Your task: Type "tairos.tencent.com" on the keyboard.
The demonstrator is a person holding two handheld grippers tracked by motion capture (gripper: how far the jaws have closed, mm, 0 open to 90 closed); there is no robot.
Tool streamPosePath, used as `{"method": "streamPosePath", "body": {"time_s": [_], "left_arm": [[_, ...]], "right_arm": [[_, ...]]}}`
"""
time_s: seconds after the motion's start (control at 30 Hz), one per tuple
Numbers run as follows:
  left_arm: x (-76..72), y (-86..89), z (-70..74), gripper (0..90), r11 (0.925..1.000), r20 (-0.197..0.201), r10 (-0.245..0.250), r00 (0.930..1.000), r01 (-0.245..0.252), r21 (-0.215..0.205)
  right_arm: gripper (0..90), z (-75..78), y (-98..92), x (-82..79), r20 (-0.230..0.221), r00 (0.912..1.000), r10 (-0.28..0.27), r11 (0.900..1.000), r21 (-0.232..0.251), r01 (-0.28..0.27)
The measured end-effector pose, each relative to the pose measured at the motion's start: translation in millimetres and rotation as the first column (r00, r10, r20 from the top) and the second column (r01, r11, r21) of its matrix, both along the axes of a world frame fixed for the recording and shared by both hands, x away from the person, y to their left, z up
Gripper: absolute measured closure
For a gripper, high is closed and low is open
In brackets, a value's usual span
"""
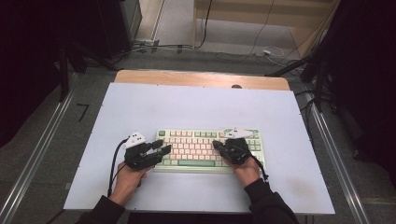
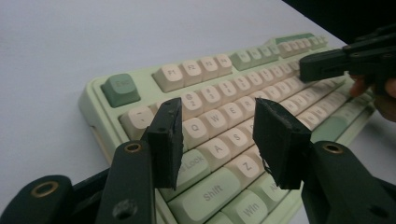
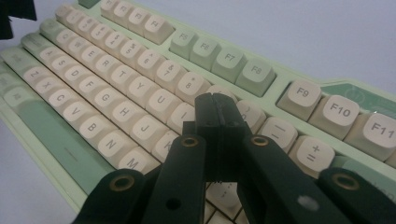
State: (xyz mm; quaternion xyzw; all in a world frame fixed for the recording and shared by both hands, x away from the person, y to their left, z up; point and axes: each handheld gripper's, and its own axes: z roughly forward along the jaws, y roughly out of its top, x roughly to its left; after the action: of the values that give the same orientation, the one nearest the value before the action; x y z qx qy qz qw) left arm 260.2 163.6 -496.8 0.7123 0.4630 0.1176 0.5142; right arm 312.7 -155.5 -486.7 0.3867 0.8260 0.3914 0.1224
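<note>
A pale green keyboard (image 1: 196, 135) with cream keys lies on the white mat, near its front middle. My left gripper (image 1: 164, 145) hovers at the keyboard's left end, its jaws apart. In the left gripper view this gripper (image 2: 217, 109) stands open just above the Q, A and S keys (image 2: 219, 140), with nothing pinched. My right gripper (image 1: 216, 143) is over the keyboard's right half. Seen in the right gripper view, the gripper (image 3: 215, 100) has both jaws pressed together, tips just above the keys to the right of the I key (image 3: 184, 112). Its black tip (image 2: 327, 65) also shows far off in the left gripper view.
The white mat (image 1: 187, 102) covers a wooden table (image 1: 201, 78), with bare mat on every side of the keyboard. Metal rails (image 1: 37, 154) run along the floor on both sides. Cables (image 1: 261, 46) and dark stands sit on the floor behind the table.
</note>
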Motion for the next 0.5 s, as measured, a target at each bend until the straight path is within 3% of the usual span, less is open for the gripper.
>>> {"method": "streamPosePath", "body": {"time_s": [0.07, 0.13, 0.2, 0.27, 0.37, 0.5], "left_arm": [[0.8, 1.0, 0.1, 53.3, 0.9992, -0.028, -0.026, 0.9993, 0.025, -0.032], [-0.8, -0.5, 0.7, 53.2, 0.9997, -0.02, -0.022, 0.9996, 0.022, -0.008], [-2.5, -1.8, 1.6, 52.8, 0.9998, -0.011, -0.014, 0.9998, 0.015, 0.012], [-3.0, -1.6, 2.4, 44.8, 0.9998, -0.009, 0.007, 0.9999, -0.007, 0.02], [-3.3, -0.2, 2.7, 40.7, 0.9995, 0.004, 0.03, 0.9995, -0.03, 0.011], [-4.8, -1.9, 4.0, 36.1, 0.9997, 0.014, 0.024, 0.9996, -0.024, 0.001]], "right_arm": [[87.5, -1.6, 0.8, 1.0, -0.011, 0.9999, 0.003, 1.0, -0.009, -0.003], [87.5, -1.4, 1.4, 1.0, -0.017, 0.9998, 0.003, 1.0, -0.013, -0.003], [87.5, 2.4, -0.4, -0.5, -0.001, 1.0, 0.004, 1.0, 0.017, -0.004], [86.3, 8.2, -3.7, -2.1, 0.015, 0.9999, 0.002, 0.999, 0.053, -0.003], [80.6, 13.9, -8.5, -4.0, 0.027, 0.9996, -0.001, 0.996, 0.087, -0.002], [68.9, 17.3, -13.4, -4.5, 0.031, 0.9995, -0.007, 0.993, 0.117, 0.003]]}}
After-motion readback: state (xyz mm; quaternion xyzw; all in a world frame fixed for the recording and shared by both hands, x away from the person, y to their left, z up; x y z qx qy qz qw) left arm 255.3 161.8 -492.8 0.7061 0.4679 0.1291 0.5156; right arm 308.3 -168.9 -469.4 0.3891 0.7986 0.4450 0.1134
